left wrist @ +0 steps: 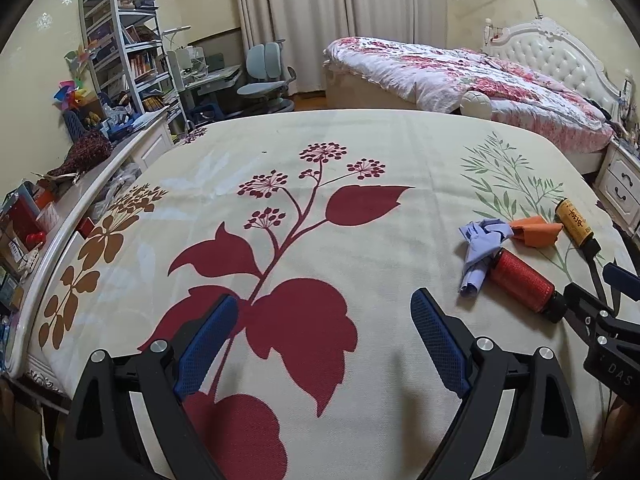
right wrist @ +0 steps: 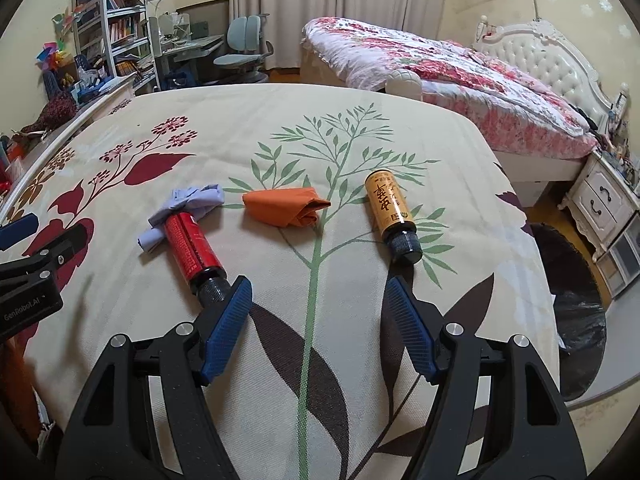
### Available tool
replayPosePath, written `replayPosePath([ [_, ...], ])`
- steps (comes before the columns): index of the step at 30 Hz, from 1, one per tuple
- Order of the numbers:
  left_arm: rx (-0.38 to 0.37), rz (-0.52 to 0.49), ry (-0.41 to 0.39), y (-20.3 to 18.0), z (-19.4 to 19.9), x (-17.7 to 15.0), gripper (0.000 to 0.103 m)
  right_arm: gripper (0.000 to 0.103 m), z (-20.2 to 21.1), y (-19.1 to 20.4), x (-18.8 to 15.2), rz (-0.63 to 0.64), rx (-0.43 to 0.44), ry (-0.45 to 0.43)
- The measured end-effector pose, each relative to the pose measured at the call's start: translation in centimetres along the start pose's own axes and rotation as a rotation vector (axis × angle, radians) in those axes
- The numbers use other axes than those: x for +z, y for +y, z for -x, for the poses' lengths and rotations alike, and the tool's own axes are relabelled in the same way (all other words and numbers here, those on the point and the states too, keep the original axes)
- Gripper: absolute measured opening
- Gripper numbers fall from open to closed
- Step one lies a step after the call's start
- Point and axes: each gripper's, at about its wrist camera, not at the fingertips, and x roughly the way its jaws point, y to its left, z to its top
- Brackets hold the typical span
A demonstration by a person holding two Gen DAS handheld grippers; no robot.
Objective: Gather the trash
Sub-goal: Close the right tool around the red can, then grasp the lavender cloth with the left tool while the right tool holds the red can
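While both tools are hanging over the leaf-printed bedspread (right wrist: 280,120) with nothing in them, the trash is lying in a loose row ahead of the right gripper (right wrist: 320,300): a red bottle (right wrist: 190,240) resting across a crumpled lilac paper (right wrist: 192,200), a folded orange paper (right wrist: 286,206) just beside it, and a yellow bottle (right wrist: 390,204) further right, apart from the rest. Both bottles are lying on their sides with dark caps turned toward the camera, which is probably offering the jaws a narrow neck to close on. The right gripper is standing released, its blue pads spread so that the left one is sitting just by the red bottle's cap without pinching it. The left gripper (left wrist: 324,328) is likewise gaping wide over bare cloth, well apart from the pile, which is showing at the right edge of its view. A black bag-lined bin (right wrist: 576,300) is waiting on the floor off the bed's right corner, seemingly placed within easy reach for dropping things in. Collection looks barely begun, and the red bottle seems the likeliest first pick.
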Motion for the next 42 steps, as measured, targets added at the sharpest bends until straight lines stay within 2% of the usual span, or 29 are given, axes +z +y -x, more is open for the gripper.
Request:
replayPosePath([
  [7, 0.033, 0.030, -0.021, 2.3, 0.5, 0.4, 0.088, 0.069, 1.8, 1.1, 1.2, 0.011, 0.045, -0.048],
  [11, 0.031, 0.045, -0.014, 2.9, 0.3, 0.5, 0.088, 0.066, 1.3, 2.9, 1.9, 0.051, 0.090, -0.037],
  [13, 0.028, 0.044, -0.011, 2.9, 0.2, 0.4, 0.088, 0.057, 0.6, 3.7, 2.1, 0.072, 0.104, -0.026],
  [17, 0.021, 0.037, -0.007, 2.7, 0.1, 0.2, 0.088, 0.049, -0.9, 5.0, 2.3, 0.091, 0.124, 0.005],
  [23, 0.006, 0.024, -0.003, 1.9, 0.1, 0.0, 0.088, 0.025, -2.1, 5.4, 1.9, 0.100, 0.137, 0.043],
  [26, -0.004, 0.016, 0.001, 1.3, 0.0, -0.1, 0.088, 0.023, -2.0, 5.3, 1.6, 0.101, 0.136, 0.042],
  [33, -0.040, -0.028, -0.010, -1.2, 0.5, 0.0, 0.088, 0.023, 0.0, 2.9, 1.4, 0.048, 0.113, -0.011],
  [42, -0.127, -0.085, -0.005, -5.6, 0.2, 0.9, 0.088, 0.023, 2.1, -4.2, 0.8, -0.083, 0.012, -0.054],
])
